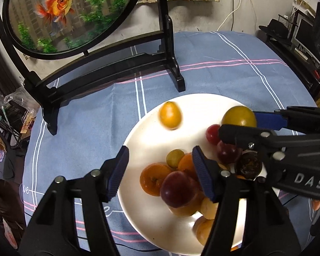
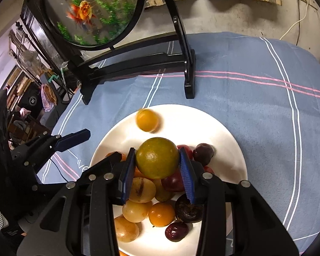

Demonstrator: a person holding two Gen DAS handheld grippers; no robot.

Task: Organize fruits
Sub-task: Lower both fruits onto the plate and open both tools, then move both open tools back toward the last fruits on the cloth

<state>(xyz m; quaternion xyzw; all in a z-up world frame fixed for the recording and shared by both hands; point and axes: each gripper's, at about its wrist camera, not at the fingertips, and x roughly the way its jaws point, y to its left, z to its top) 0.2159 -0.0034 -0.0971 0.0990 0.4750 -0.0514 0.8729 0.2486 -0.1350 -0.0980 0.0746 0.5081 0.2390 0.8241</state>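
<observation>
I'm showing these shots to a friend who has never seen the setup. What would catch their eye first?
Likely the white plate heaped with fruit at the centre of the blue cloth. The right gripper is shut on a big green-yellow fruit above the pile, while a small orange fruit lies blurred and alone at the plate's far side. Behind stands a round goldfish picture in a black stand.

The small orange fruit [image 1: 170, 116] is motion-blurred; the right gripper [image 1: 237, 125] hides part of the plum [image 1: 227, 152].
</observation>
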